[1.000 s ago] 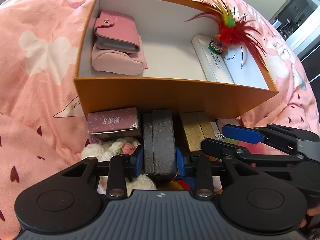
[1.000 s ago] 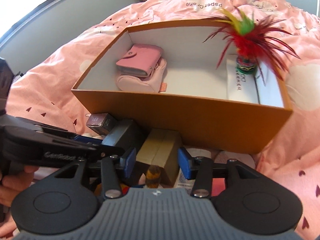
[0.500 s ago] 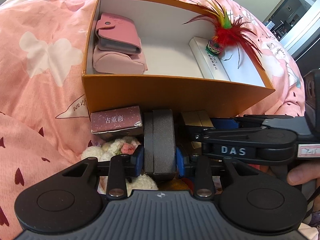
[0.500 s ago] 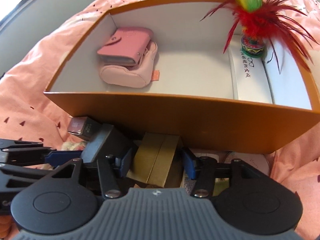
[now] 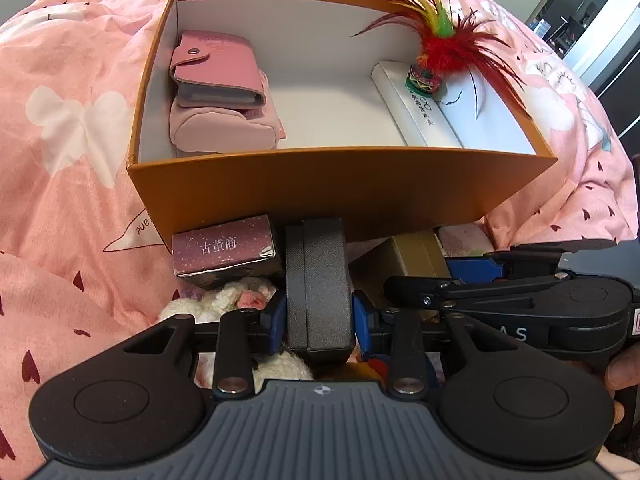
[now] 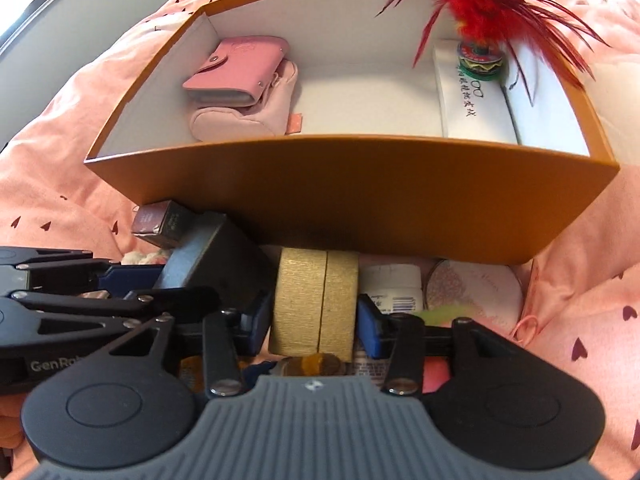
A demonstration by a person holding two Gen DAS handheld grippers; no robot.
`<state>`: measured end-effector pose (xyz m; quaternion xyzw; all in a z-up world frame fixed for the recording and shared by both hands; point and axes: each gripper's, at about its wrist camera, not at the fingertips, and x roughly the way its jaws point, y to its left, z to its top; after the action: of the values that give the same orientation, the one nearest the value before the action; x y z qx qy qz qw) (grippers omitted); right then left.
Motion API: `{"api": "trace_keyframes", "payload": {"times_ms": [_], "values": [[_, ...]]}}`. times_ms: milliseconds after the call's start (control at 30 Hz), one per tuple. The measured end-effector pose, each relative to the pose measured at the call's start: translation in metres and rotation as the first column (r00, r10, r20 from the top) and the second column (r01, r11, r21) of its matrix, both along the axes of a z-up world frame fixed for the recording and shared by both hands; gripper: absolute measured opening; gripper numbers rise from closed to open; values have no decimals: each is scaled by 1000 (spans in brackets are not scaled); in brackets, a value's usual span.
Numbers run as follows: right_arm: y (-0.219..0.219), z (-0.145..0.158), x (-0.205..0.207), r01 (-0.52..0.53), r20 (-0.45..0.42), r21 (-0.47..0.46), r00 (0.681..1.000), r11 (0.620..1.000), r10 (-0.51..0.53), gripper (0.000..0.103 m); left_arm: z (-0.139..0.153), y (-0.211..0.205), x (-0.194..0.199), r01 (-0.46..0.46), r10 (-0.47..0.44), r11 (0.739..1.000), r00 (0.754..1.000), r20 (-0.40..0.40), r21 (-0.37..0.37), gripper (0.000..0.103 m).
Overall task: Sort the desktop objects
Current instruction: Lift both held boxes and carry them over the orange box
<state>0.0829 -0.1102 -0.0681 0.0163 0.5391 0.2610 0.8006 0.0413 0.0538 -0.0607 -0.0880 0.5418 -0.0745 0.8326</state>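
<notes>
The left gripper point(image 5: 319, 314) has its jaws clamped on the grey case point(image 5: 318, 280). The right gripper point(image 6: 314, 314) has its jaws around the gold box point(image 6: 316, 300), touching both sides. Both sit just before the orange box point(image 5: 320, 188), which lies ahead of the jaws on the bed.

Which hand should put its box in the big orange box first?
Probably left: the left gripper is shut on the grey box, facing the empty middle of the orange box. The right gripper's fingers only flank the gold box.
</notes>
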Motion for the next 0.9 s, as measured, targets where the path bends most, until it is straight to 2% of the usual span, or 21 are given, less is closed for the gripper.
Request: {"api": "trace_keyframes", "payload": {"times_ms": [167,567,900], "values": [[-10,14,-7,6,33,43,999,999,-8,47,8,1,-6,-21,21,1000,999,46,-8,38],[-37,80,-22,-3,175,156,984,988,-25,47,68,-4,-17,-8,18,998,983,184,-56,38],[-42,124,-9,-26,284,227,958,974,-40,47,111,7,-4,20,14,991,966,260,-129,37]]}}
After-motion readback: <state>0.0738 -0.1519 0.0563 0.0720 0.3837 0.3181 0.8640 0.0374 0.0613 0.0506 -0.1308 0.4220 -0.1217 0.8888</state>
